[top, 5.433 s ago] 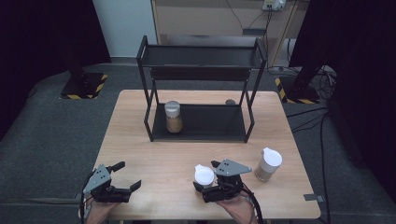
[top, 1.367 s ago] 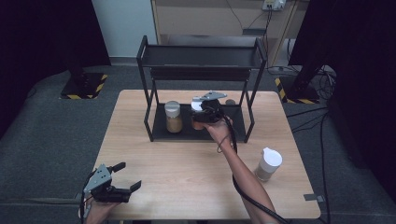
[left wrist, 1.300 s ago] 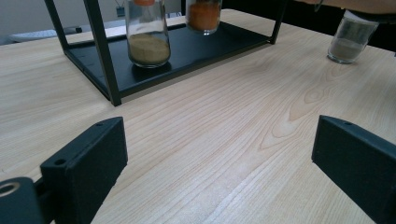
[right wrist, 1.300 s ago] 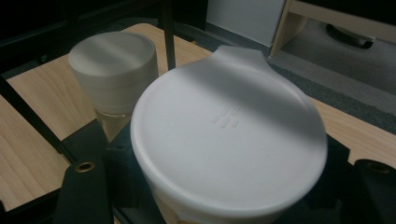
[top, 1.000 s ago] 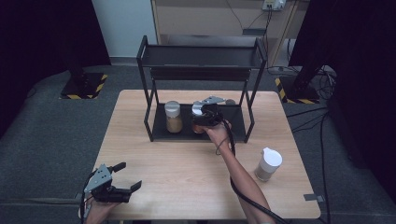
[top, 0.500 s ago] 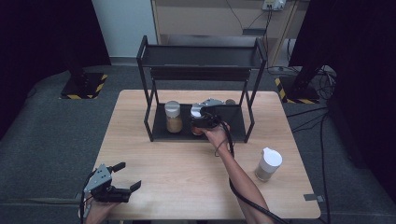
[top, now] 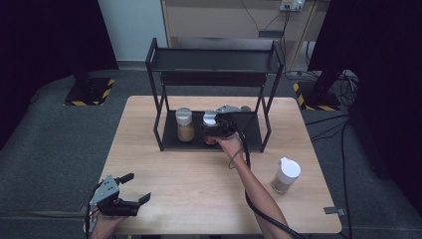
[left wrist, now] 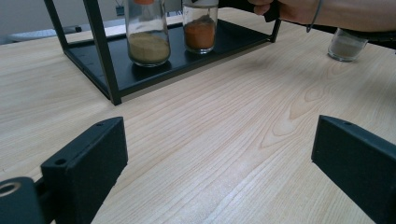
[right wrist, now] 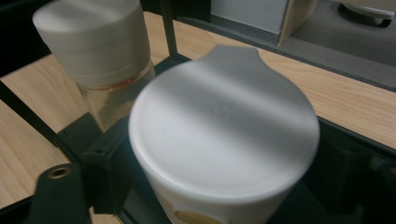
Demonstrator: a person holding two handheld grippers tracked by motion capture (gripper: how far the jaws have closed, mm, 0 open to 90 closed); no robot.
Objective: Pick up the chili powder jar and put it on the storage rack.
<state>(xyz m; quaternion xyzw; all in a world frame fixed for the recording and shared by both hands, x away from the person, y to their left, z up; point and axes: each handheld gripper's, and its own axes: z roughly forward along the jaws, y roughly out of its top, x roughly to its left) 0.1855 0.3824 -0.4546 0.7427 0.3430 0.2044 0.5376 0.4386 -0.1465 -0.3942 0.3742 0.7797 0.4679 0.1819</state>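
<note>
A white-lidded jar of orange powder [top: 210, 119] [right wrist: 224, 126] stands on the lower shelf of the black rack [top: 249, 135], right of a jar of tan powder [top: 184, 124] [right wrist: 93, 42]. My right gripper [top: 217, 130] [right wrist: 224, 168] reaches into the shelf with the orange jar between its jaws. The jaws have just been opening, a little room shows beside the glass, and the gripper is open. My left gripper [top: 138, 187] [left wrist: 215, 158] rests open at the table's front left with only bare wood between its fingers. In the left gripper view, the tan jar [left wrist: 148, 42] and the orange jar [left wrist: 200, 32] stand side by side.
A third jar with a white flip lid [top: 286, 175] [left wrist: 345, 44] stands on the table at the right, near the person's right forearm [top: 254, 184]. The rack's top shelf [top: 214, 59] overhangs the jars. Dark floor surrounds the table.
The right gripper carried the orange jar from the table's front to the rack and lowered it onto the lower shelf beside the tan jar. The left gripper has stayed put.
</note>
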